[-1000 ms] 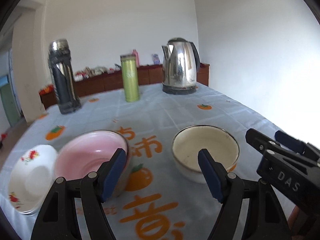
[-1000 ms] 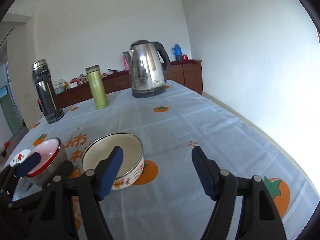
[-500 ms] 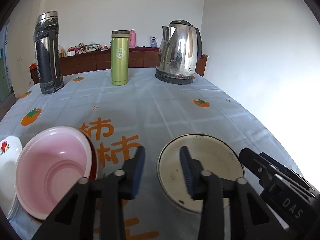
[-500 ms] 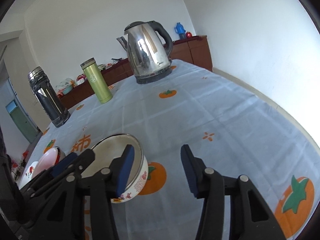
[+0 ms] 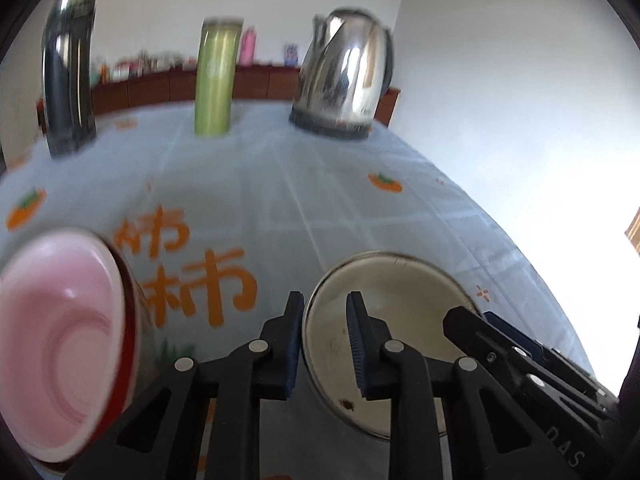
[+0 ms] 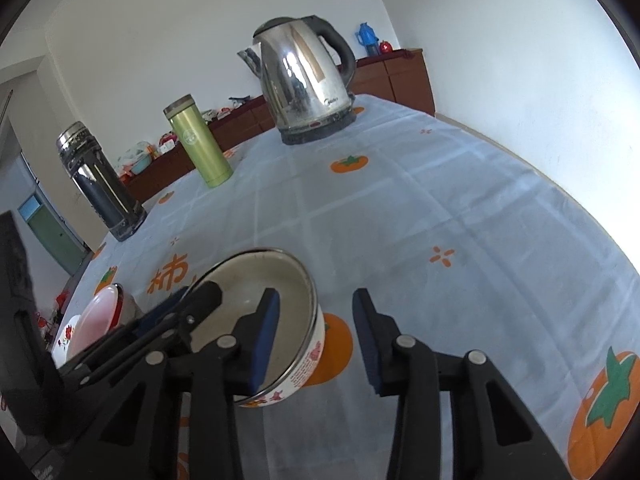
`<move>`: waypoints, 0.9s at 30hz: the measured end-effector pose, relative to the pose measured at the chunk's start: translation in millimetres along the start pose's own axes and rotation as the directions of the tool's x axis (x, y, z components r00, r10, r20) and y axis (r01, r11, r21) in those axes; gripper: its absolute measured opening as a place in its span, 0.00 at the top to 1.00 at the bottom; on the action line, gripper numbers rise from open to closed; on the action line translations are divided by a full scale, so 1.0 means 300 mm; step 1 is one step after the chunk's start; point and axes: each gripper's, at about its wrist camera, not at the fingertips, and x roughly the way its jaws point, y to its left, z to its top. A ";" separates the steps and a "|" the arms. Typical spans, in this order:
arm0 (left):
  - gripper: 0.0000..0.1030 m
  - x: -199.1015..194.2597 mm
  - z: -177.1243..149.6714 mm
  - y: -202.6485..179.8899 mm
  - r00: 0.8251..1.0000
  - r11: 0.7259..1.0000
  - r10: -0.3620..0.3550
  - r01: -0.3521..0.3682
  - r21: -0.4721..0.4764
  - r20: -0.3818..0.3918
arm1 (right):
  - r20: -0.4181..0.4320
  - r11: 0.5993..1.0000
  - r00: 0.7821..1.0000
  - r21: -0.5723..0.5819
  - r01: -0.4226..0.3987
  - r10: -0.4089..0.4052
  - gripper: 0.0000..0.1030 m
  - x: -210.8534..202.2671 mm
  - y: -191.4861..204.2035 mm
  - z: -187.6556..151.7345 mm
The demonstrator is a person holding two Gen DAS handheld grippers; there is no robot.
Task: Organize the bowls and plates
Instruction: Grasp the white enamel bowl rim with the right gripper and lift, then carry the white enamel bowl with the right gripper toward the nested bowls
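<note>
Your left gripper (image 5: 323, 340) straddles the near-left rim of the cream enamel bowl (image 5: 404, 320) and your right gripper (image 6: 314, 340) its right rim, neither visibly clamped (nothing stacked yet); pink bowl (image 5: 60, 344) waits by the table's left edge.

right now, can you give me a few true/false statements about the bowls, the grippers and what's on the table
1. The left gripper straddles the rim of the enamel bowl, one finger inside and one outside. True.
2. The right gripper is clamped shut on the kettle. False: it is open at the enamel bowl's other side; the kettle stands far off.
3. The pink bowl is stacked inside the enamel bowl. False: it sits apart, to its left.
4. A green flask stands upright between a dark thermos and the kettle. True.
5. The tablecloth is plain white. False: it has orange fruit prints.
</note>
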 end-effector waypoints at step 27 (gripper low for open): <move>0.88 -0.093 -0.027 -0.053 0.994 0.998 0.040 -0.045 0.052 0.098 | 0.001 0.999 1.000 -0.035 0.020 -0.020 0.89 -0.024 0.032 -0.028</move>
